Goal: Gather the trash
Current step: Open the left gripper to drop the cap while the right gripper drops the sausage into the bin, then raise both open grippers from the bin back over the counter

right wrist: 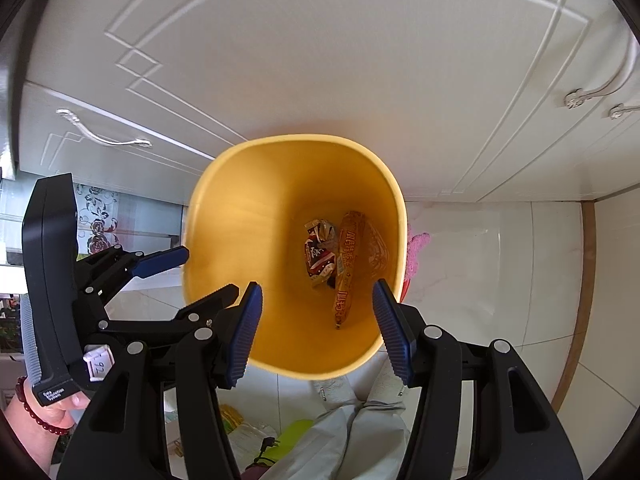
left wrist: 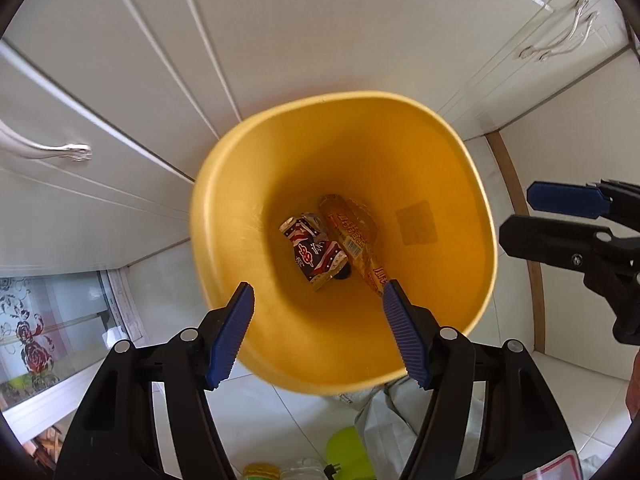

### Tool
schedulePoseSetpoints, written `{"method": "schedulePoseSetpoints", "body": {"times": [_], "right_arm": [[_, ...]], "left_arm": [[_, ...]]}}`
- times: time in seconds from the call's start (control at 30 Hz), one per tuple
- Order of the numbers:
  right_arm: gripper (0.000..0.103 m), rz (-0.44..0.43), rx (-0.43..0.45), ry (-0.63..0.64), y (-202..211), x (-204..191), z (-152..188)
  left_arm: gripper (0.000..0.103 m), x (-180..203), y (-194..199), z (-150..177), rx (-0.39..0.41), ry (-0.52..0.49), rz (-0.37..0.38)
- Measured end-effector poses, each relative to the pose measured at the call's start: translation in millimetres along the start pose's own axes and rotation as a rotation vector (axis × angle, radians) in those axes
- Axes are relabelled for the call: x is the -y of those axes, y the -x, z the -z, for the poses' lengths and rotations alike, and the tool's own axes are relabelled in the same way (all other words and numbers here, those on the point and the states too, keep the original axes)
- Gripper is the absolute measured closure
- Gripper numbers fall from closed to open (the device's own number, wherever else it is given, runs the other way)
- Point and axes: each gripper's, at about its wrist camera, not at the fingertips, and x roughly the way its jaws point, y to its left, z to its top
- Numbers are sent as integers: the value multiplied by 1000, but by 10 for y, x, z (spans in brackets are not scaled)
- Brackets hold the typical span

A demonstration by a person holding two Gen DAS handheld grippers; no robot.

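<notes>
Both grippers are held open and empty above a yellow bin with two wrappers lying at its bottom.

The left gripper (left wrist: 318, 294) is pointed straight down into the yellow bin (left wrist: 240, 184), its blue pads set apart with nothing between them. The right gripper (right wrist: 318, 294) is likewise parted and nothing is gripped by it; it is seen at the right edge of the left wrist view. A blue-and-red wrapper (left wrist: 314, 250) and an orange wrapper (left wrist: 354, 236) are seen side by side, touching, on the bin floor. The bin is stood on a pale tiled floor (right wrist: 500, 280) just in front of white cabinet doors (right wrist: 320, 60). A hand (right wrist: 52, 408) with a red bead bracelet is seen on the left gripper's handle.
</notes>
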Motion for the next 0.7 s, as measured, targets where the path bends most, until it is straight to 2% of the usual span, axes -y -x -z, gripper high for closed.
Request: {"method": "schedulePoseSetpoints", "body": {"times": [0.3,0.7], "right_arm": [[45,-6,96,25,686,-263,179],[45,10,361,119,1992,-758,283]], "left_arm": [[36,-28,646,177,70,16,6],[36,-112,1829,421,263,53,2]]}}
